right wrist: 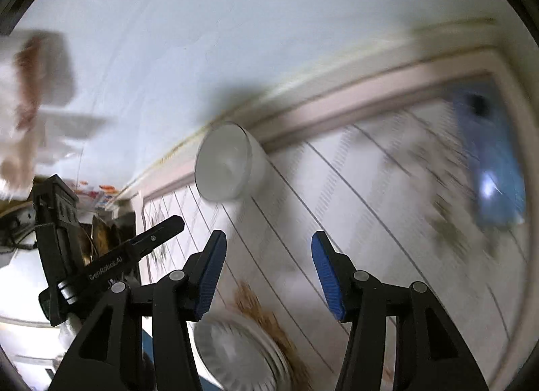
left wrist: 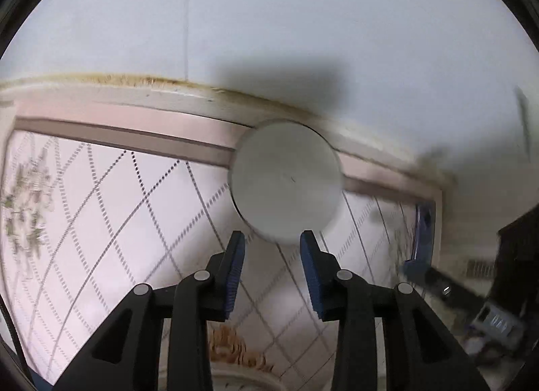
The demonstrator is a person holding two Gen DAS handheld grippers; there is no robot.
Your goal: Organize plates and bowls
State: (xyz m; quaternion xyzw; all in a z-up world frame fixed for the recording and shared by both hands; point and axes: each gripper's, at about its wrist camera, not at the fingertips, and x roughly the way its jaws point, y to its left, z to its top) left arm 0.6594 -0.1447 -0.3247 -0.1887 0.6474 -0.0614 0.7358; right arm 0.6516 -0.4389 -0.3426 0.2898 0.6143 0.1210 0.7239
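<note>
Left claw [left wrist: 272, 256] released, blue pads apart, nothing between them. Just ahead of its tips, a white bowl [left wrist: 286, 182] on the patterned tablecloth [left wrist: 101, 189], close to the wall [left wrist: 269, 20]. Right claw [right wrist: 269, 256] also released, gap wide and empty. Same white bowl [right wrist: 225, 162] ahead and to the left of its tips, apart from them. Ribbed white plate [right wrist: 235, 357] below, beside the left pad. Much blur throughout.
</note>
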